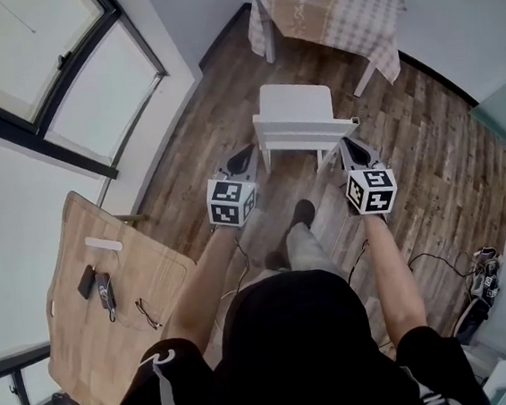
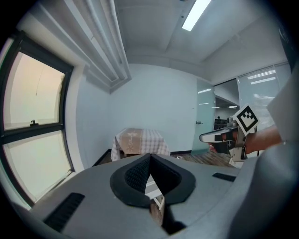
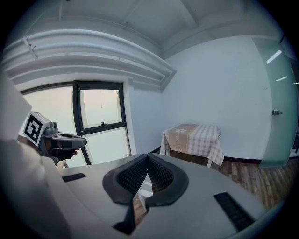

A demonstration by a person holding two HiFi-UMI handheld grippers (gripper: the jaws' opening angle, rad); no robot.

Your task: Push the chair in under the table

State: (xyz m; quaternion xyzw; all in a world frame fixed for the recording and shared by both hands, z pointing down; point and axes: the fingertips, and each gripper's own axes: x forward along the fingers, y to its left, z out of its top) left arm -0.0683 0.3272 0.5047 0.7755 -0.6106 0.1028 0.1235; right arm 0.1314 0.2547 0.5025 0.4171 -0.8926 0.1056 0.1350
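Table (image 1: 327, 5) under a checked cloth sits farthest from me. White chair (image 1: 296, 116) stands clear of it on the plank floor (image 1: 427, 152) — back rail toward me. Left gripper (image 1: 244, 156) and right gripper (image 1: 351, 146) flank that rail — both pinched closed, holding nothing. I can't tell whether they touch it.

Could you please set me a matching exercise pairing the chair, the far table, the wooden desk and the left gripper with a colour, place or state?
Things:
1 chair
2 far table
3 wooden desk
4 left gripper

Descriptions:
A shut
B under a checked cloth
C white
D at the head view's left, small dark items on it

Pairs: 1-C, 2-B, 3-D, 4-A.
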